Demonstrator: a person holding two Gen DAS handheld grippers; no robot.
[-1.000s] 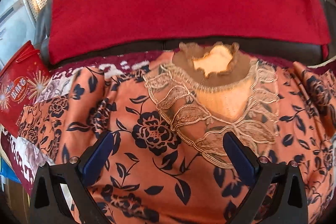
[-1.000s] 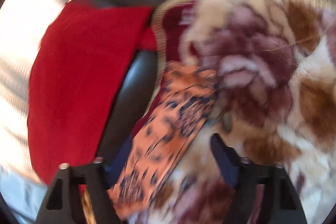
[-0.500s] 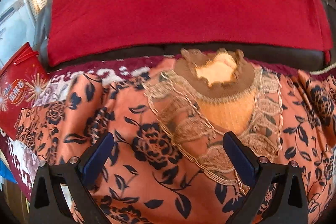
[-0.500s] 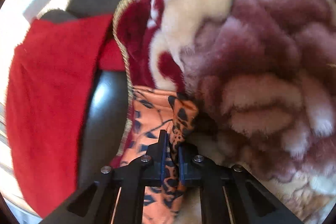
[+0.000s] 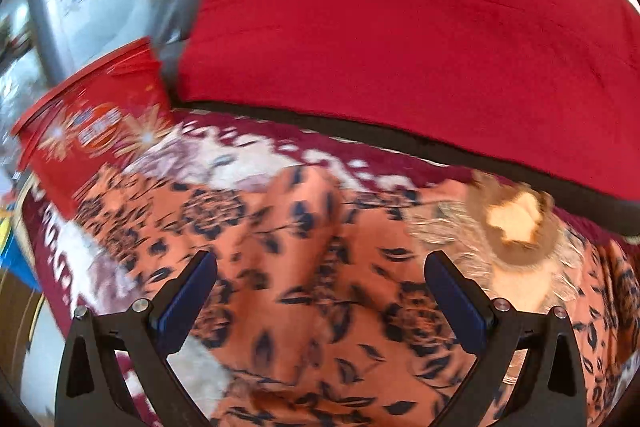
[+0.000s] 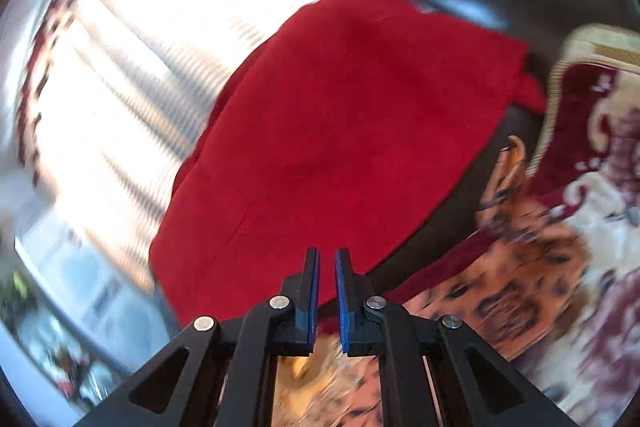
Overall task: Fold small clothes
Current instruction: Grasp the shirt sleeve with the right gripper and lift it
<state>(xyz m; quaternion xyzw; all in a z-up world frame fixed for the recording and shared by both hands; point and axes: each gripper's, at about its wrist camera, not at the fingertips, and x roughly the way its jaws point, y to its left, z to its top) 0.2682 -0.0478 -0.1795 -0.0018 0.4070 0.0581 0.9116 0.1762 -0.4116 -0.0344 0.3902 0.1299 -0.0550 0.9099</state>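
An orange top with dark blue flowers [image 5: 304,307] lies spread on a plush blanket. Its brown lace collar [image 5: 516,223] sits to the right. My left gripper [image 5: 320,259] hovers over the left part of the top, open, with nothing between its blue pads. The picture is blurred. In the right wrist view my right gripper [image 6: 325,255] is raised and shut to a thin slit. No cloth shows between its pads; only the red cushion behind them shows. A sleeve of the top [image 6: 520,259] lies off to the right, apart from the gripper.
A red cushion [image 5: 400,27] leans on the dark sofa back behind the top. A red printed bag [image 5: 92,131] stands at the left. The maroon and cream blanket [image 6: 600,187] covers the seat. A bright window [image 6: 160,7] is beyond.
My right gripper shut on the sleeve, then rose and swung left; the sleeve no longer shows between its pads. My left gripper, still open, shifted left, so the collar now sits to the right.
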